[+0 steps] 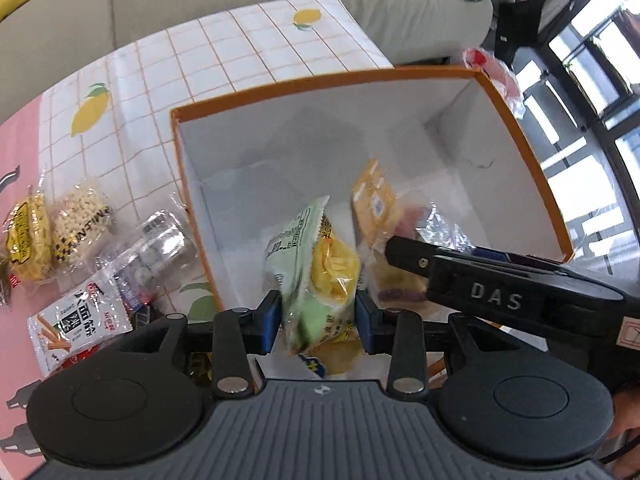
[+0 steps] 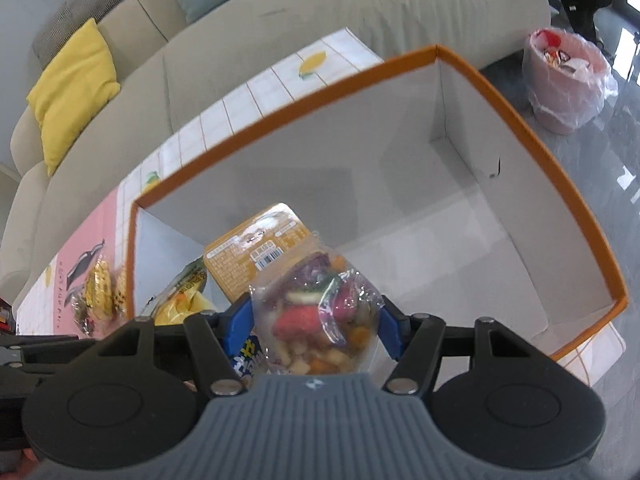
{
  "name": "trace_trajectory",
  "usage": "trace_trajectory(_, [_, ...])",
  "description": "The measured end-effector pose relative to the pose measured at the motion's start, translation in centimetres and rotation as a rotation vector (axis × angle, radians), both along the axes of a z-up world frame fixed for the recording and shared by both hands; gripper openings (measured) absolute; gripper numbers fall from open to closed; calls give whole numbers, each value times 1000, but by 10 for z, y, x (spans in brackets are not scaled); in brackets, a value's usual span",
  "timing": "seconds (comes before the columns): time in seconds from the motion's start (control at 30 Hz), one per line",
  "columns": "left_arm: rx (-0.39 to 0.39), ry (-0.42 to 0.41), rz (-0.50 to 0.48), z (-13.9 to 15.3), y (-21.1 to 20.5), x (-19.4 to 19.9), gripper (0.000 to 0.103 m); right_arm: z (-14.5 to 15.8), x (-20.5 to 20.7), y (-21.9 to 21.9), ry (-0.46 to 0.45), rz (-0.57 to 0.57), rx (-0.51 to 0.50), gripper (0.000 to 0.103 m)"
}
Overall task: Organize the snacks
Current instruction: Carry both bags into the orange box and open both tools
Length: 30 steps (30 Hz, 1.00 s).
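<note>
Snacks: my left gripper (image 1: 318,320) clamps a green packet (image 1: 316,276), my right gripper (image 2: 316,326) clamps a clear pack (image 2: 320,320); both hang above the box (image 2: 560,184), its floor straight below.

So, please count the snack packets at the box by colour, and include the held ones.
Green packet: 1, in the left gripper
Clear packet: 1, in the right gripper
Orange packet: 1, lying loose
Total: 3
A blue-printed packet under the grippers is mostly hidden, so it is not counted.
</note>
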<state>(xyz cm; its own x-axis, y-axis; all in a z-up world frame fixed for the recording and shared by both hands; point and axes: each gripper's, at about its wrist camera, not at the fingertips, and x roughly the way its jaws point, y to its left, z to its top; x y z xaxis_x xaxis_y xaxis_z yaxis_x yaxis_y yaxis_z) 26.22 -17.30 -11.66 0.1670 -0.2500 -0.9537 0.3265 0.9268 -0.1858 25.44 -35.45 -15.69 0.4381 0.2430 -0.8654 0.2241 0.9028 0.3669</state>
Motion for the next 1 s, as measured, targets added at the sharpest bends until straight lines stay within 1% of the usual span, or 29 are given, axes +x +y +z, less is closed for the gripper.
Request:
trace_trajectory(0.03, [16, -4, -7, -1, -2, 1, 44, -4, 1, -1, 13, -2, 10, 62])
trace_trajectory(0.07, [33, -10, -15, -3, -4, 0, 47, -7, 1, -1, 25, -5, 17, 63])
trace_trajectory(0.13, [59, -13, -23, -5, -6, -1, 50, -13, 2, -2, 47, -9, 26, 63])
trace_trajectory(0.2, [62, -4, -27, -7, -6, 0, 54, -14, 2, -1, 45, 3, 13, 63])
trace_trajectory(0.23, [63, -3, -32, -8, -6, 0, 57, -15, 2, 1, 46, 5, 8, 63])
trace_trajectory(0.4, [63, -12, -59, -5, -9, -1, 66, -16, 6, 2, 61, 16, -2, 66])
trace_trajectory(0.47, [72, -33, -72, 0, -11, -3, 75, -15, 6, 2, 66, 18, -4, 66])
trace_trajectory(0.53, [77, -59, -87, 6, -11, -5, 78, -13, 5, 1, 66, 19, -2, 67])
trace_trajectory(0.57, [77, -67, -92, 9, -11, -6, 79, -11, 4, 0, 60, 19, 1, 67])
trace_trajectory(0.7, [69, -92, -103, 21, -10, -10, 79, 1, 0, 0, 29, 15, -11, 74])
trace_trajectory(1.0, [40, -178, -90, 49, 0, -31, 79, 34, -22, -4, -39, -22, -43, 78])
